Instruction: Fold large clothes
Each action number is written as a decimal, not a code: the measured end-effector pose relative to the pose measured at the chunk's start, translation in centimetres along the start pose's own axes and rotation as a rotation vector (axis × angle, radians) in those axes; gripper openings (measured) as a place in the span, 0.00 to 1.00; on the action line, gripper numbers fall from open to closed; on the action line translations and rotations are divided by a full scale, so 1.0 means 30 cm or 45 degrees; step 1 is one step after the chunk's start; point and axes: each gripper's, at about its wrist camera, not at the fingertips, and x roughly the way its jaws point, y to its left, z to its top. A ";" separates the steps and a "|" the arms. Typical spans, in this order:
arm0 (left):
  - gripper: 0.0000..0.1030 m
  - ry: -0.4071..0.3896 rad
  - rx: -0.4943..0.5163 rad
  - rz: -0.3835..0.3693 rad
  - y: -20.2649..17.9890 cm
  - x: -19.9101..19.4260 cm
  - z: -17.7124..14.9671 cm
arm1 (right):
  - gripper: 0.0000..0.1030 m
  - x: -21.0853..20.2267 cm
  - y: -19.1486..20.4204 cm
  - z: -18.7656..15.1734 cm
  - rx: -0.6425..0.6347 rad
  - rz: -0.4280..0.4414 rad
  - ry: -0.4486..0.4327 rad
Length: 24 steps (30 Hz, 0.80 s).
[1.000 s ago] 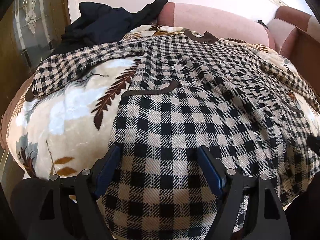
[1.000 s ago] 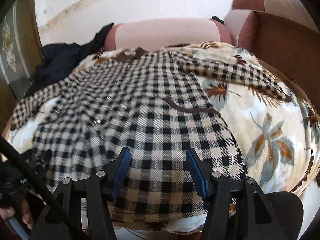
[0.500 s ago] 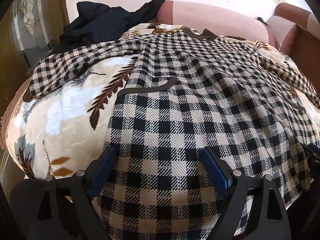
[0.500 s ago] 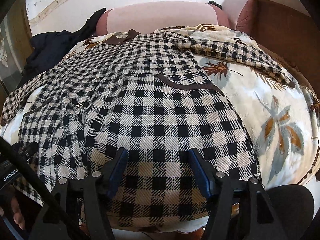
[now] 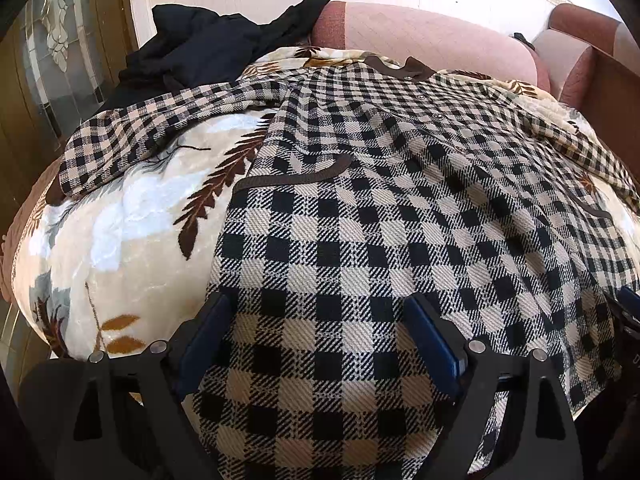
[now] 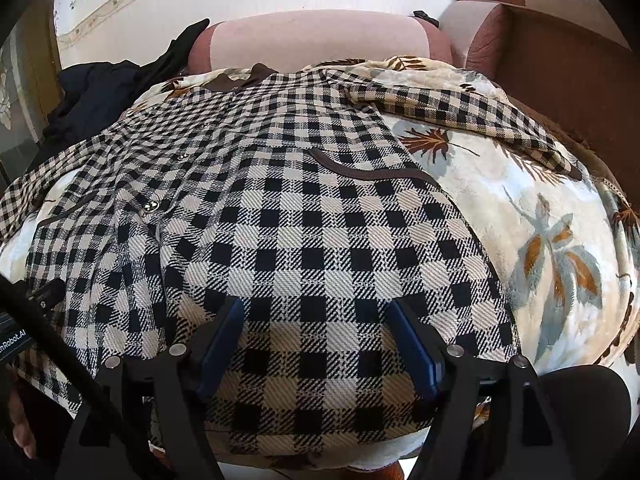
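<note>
From the left wrist, a black-and-beige checked woven coat [image 5: 360,216] lies spread flat, front up, on a cream plush blanket printed with brown leaves [image 5: 120,240], over a pink sofa [image 5: 420,36]. A heap of black clothing [image 5: 208,48] sits at the far left. The left gripper [image 5: 316,336] hovers over the coat's near hem, its jaws just spread wide, clamping nothing. From the right wrist, the right gripper [image 6: 316,332] likewise stands over the hem, jaws just widened apart, pressing no cloth; one checked sleeve [image 6: 460,116] stretches right across the blanket.
</note>
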 end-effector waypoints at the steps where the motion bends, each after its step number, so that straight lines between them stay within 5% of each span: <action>1: 0.87 0.000 0.003 0.002 -0.001 0.002 0.000 | 0.77 0.001 -0.001 -0.001 -0.002 0.000 -0.002; 10: 0.89 0.019 0.019 -0.023 0.006 0.006 0.005 | 0.80 0.002 -0.003 -0.013 -0.014 -0.015 -0.038; 13: 0.72 -0.002 -0.067 -0.086 0.063 -0.028 0.038 | 0.81 0.001 -0.001 -0.017 -0.021 -0.024 -0.049; 19: 0.72 -0.116 -0.360 -0.099 0.376 -0.107 0.176 | 0.82 0.001 -0.002 -0.017 -0.022 -0.032 -0.055; 24: 0.72 -0.047 -0.617 0.063 0.733 -0.018 0.252 | 0.83 0.004 -0.006 -0.017 -0.023 -0.031 -0.055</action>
